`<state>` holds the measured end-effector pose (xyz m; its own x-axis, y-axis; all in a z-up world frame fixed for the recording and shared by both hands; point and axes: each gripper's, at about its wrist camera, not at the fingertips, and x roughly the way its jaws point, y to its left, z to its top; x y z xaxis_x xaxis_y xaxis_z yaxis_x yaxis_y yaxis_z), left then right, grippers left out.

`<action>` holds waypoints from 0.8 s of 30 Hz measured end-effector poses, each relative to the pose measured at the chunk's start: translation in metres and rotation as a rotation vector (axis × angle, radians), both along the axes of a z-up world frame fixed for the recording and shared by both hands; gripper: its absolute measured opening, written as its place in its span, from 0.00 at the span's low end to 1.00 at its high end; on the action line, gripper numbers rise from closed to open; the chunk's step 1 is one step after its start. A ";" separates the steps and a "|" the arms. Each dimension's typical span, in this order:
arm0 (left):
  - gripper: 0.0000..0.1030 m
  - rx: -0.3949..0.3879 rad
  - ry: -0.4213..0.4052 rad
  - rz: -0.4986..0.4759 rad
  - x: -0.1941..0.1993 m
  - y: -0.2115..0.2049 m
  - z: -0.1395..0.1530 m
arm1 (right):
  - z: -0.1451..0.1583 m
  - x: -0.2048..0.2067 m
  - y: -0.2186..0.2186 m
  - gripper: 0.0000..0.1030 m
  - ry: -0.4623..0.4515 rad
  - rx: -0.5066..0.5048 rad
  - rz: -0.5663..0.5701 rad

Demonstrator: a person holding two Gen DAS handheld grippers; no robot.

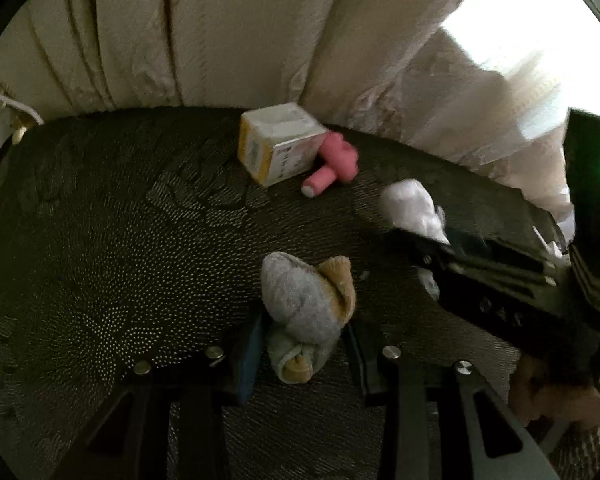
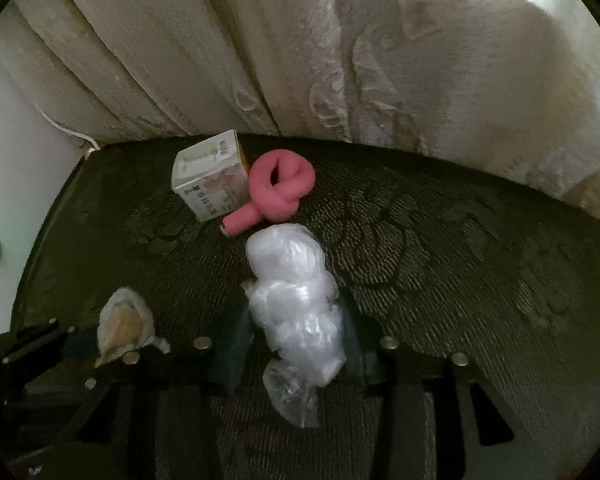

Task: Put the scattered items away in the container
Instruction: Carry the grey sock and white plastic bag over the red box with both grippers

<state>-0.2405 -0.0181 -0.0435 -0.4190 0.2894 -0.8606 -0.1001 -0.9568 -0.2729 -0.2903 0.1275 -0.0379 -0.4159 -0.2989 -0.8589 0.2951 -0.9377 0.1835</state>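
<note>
Both jaws loaded, container not in view.
Left gripper jaws clamped on sock, long axis 12-to-6 along the fingers. Right gripper jaws pressed on plastic bag, same 12-to-6 axis, bag sticking out toward 12. Both point steeply down over the dark patterned surface. Box and pink tube, touching, lie at 12, right hand nearer.

Plenty of open room on the left, clutter at the far middle

The dark patterned cloth lies bare on the left and the near right. The small box touches the pink knotted tube by the far curtain; the plastic wad sits just nearer.
</note>
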 end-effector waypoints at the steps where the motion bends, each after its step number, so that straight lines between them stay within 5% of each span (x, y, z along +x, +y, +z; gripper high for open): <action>1: 0.38 0.000 0.008 -0.006 0.002 0.003 0.005 | 0.005 0.006 0.004 0.43 0.006 -0.007 -0.009; 12: 0.38 0.007 0.091 -0.146 0.066 0.063 0.062 | 0.064 0.123 0.079 0.43 0.057 -0.094 -0.171; 24: 0.38 -0.007 0.109 -0.327 0.147 0.163 0.087 | 0.073 0.258 0.209 0.43 0.064 -0.141 -0.436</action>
